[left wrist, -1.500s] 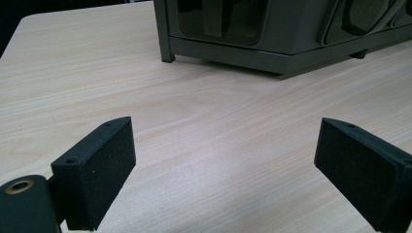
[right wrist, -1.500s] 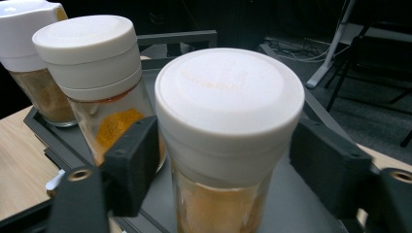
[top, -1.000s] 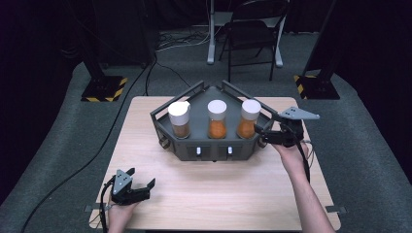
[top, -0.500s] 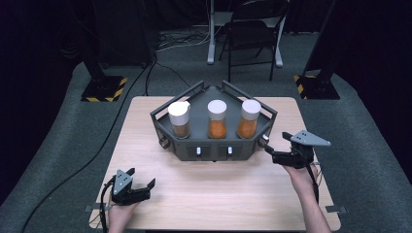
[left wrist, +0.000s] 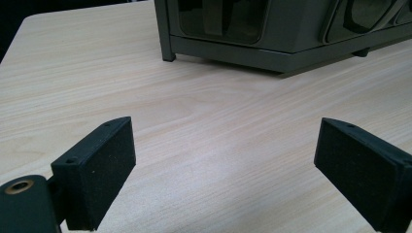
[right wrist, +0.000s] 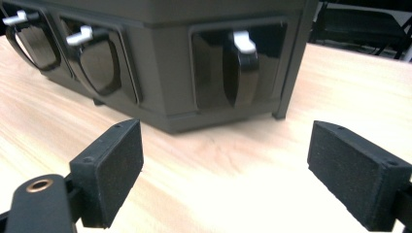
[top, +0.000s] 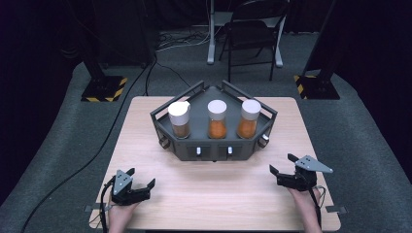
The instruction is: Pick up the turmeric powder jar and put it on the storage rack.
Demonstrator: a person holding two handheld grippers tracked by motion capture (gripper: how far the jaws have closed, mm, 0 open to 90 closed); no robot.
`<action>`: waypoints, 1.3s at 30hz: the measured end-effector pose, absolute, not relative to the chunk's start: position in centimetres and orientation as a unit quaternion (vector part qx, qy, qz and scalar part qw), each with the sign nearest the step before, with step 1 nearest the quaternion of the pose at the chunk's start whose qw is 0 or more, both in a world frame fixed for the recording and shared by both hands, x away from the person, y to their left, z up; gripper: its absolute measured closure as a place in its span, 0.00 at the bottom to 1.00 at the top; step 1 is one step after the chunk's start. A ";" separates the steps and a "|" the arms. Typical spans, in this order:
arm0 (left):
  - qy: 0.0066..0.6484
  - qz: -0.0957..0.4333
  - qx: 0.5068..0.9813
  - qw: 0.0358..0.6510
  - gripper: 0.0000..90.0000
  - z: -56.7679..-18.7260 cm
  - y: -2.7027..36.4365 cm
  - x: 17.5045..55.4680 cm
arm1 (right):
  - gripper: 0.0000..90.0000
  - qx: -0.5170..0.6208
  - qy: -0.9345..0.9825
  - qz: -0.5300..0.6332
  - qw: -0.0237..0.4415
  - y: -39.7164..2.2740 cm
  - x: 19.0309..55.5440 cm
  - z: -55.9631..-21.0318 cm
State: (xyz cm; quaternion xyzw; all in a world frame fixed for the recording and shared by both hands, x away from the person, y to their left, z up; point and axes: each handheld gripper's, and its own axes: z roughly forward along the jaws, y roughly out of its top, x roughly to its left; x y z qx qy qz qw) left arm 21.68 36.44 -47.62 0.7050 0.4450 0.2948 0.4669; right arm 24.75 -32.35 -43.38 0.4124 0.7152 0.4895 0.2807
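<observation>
Rack (top: 214,145) lies crosswise, jars (top: 217,119) upright; both grippers (top: 137,187) (top: 284,172) gape empty

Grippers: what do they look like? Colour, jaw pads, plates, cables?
Both are black. The left gripper and right gripper each carry a grey three-cornered plate and a trailing black cable. The pads are flat, rectangular and matte black, with small screw holes on their edges. Forearms are bare, no sleeves.
</observation>
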 end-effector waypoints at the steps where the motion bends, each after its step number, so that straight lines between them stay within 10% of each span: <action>1: 0.445 0.295 0.705 0.467 0.09 -47.6 36.4 21.7 | 0.14 0.414 0.716 0.487 0.280 -32.4 24.6 -43.7; 39: 0.443 0.295 0.708 0.463 0.09 -47.5 36.3 21.7 | 0.16 0.444 0.716 0.462 0.275 -33.5 23.5 -46.7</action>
